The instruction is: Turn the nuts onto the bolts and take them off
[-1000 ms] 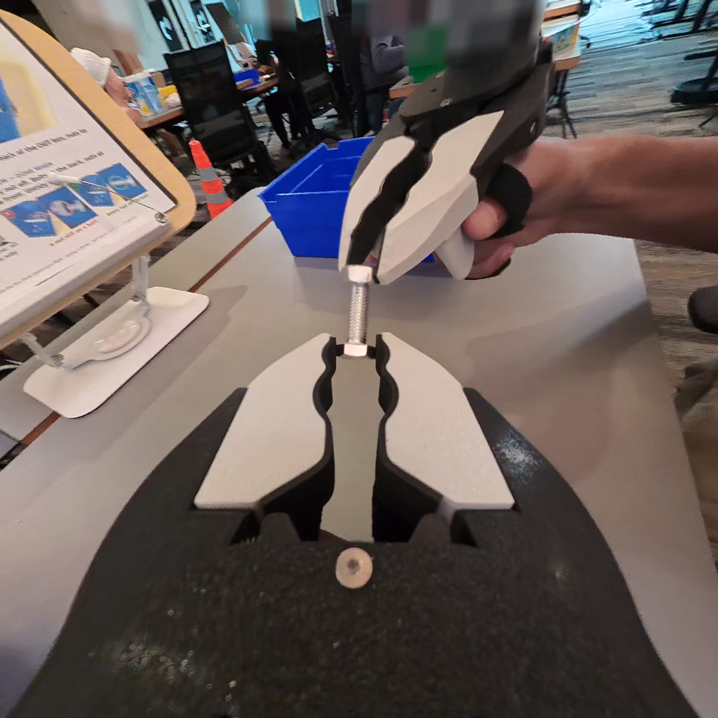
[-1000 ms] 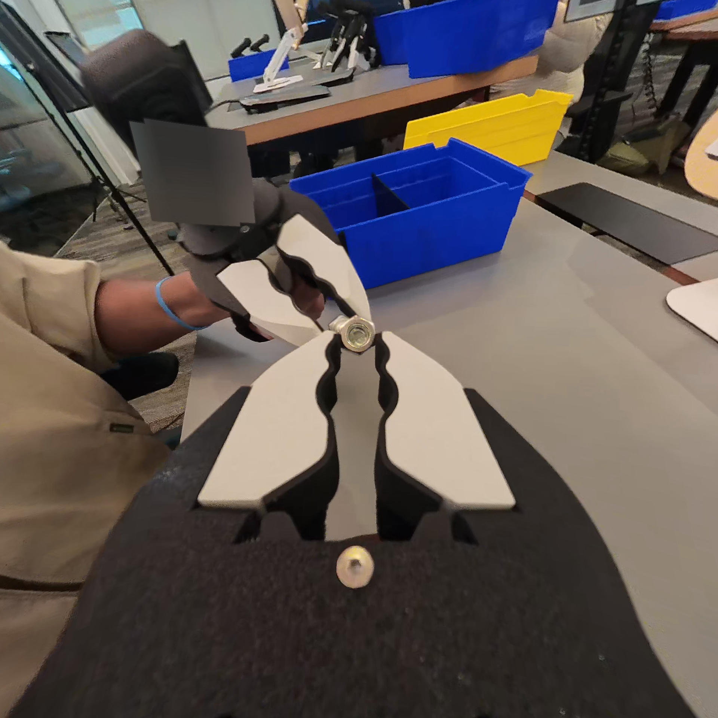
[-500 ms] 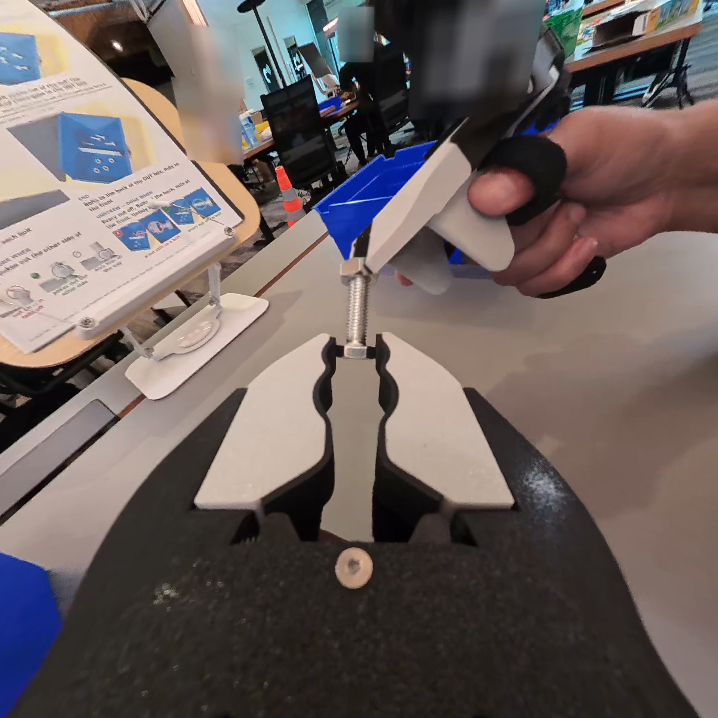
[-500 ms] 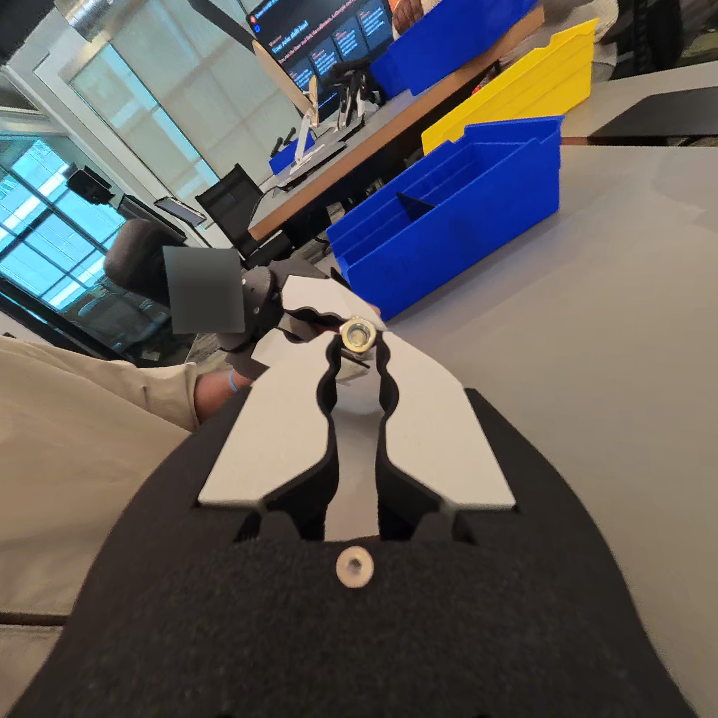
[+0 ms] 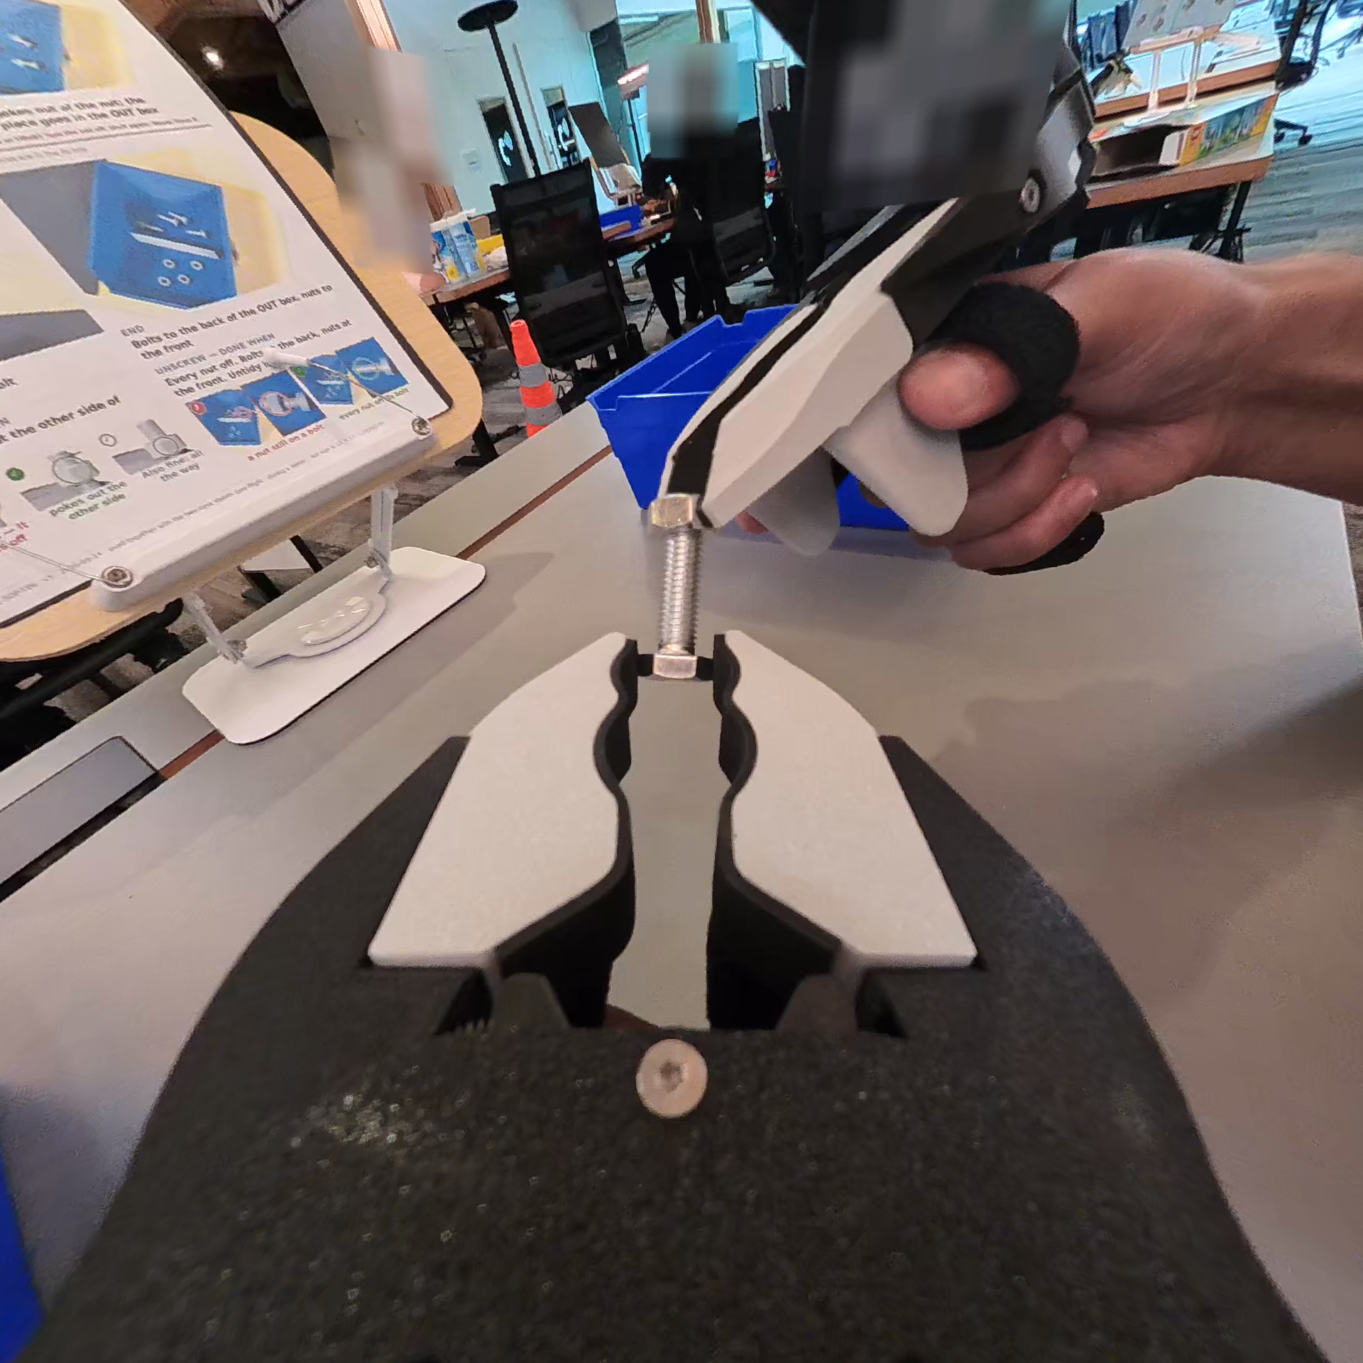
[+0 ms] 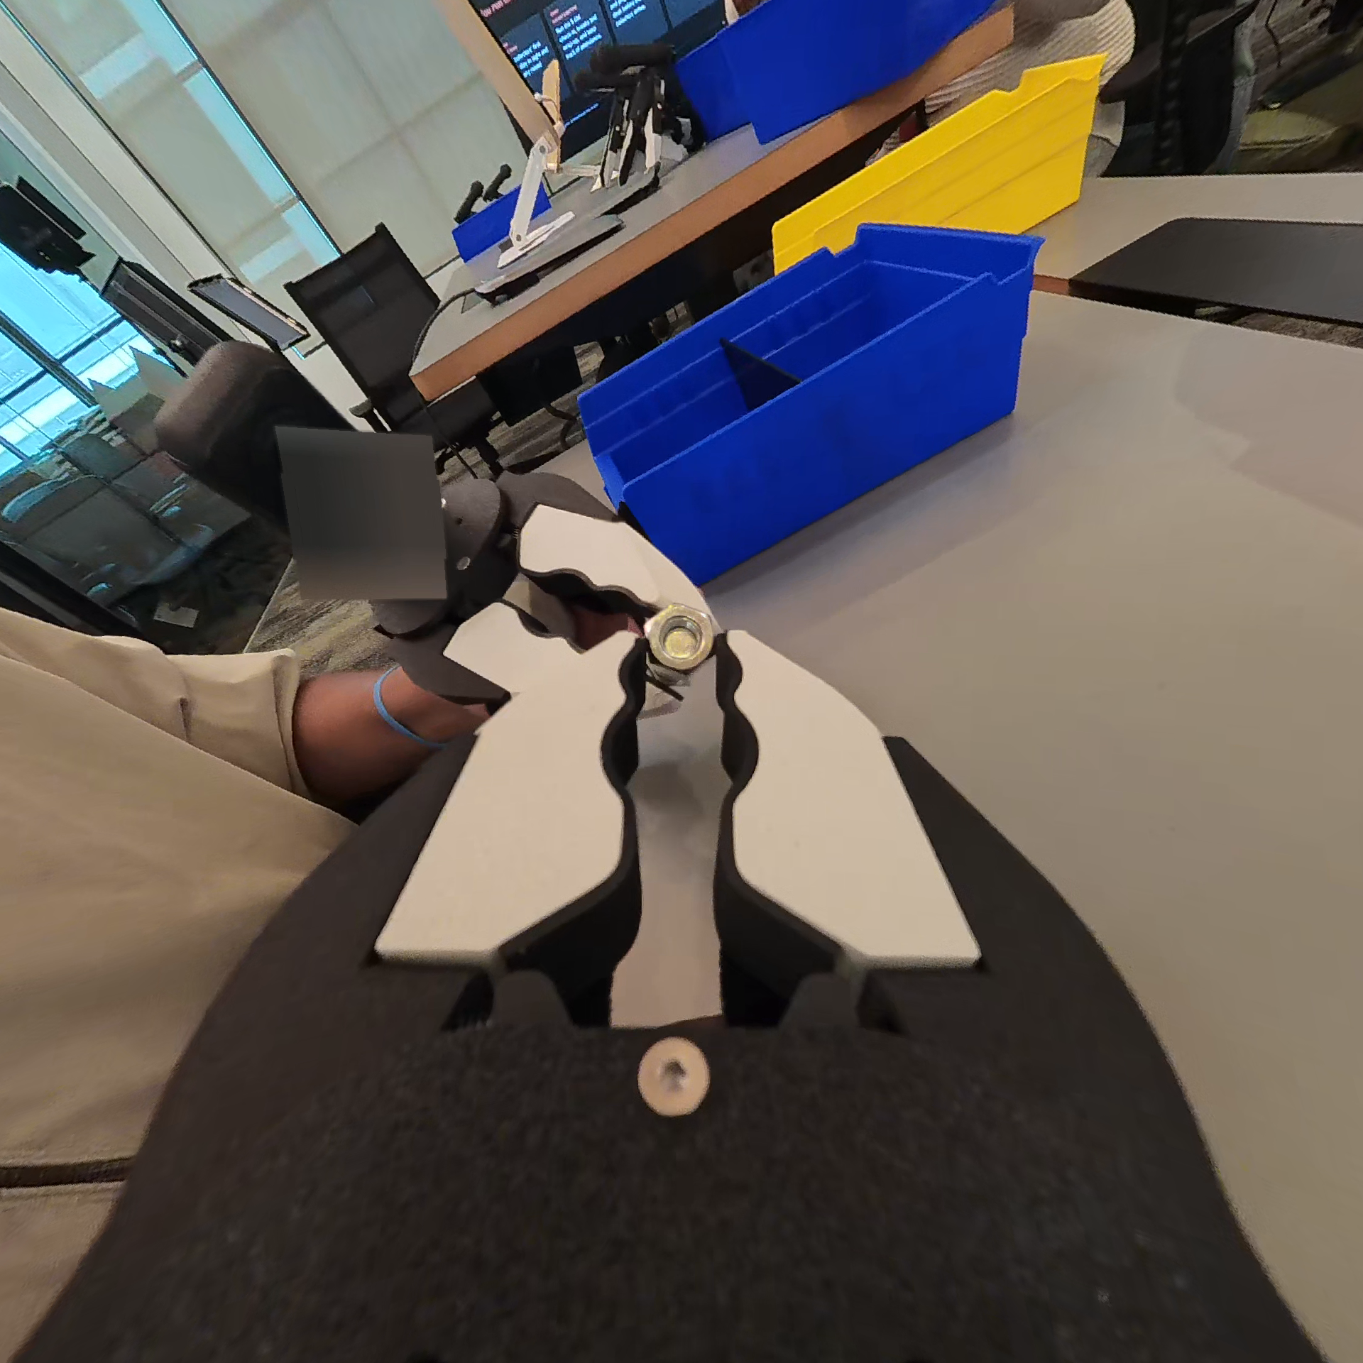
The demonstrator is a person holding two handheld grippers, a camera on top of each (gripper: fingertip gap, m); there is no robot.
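A silver bolt [image 5: 678,590] stands upright between both grippers above the grey table [image 5: 1106,737]. My left gripper [image 5: 675,667] is shut on the bolt's hex head at its fingertips. My right gripper [image 5: 682,501] comes in from the upper right, held by a hand, and is shut on the nut [image 5: 673,510] at the bolt's top end. In the right wrist view the nut [image 6: 677,639] shows end-on between my right gripper's [image 6: 677,653] tips. The left gripper's fingers [image 6: 590,549] lie just behind it, and the bolt's shaft is hidden there.
A blue divided bin [image 6: 811,442] stands on the table just beyond the grippers; it also shows in the left wrist view [image 5: 664,413]. A picture board on a white stand [image 5: 221,332] is at the left. A yellow bin [image 6: 959,170] and a black mat [image 6: 1217,273] lie farther off.
The right gripper has rolled around the bolt's axis with the nut in it, from flat-on to edge-on in the left view. Both grippers have tilted. The bolt stays held at both ends.
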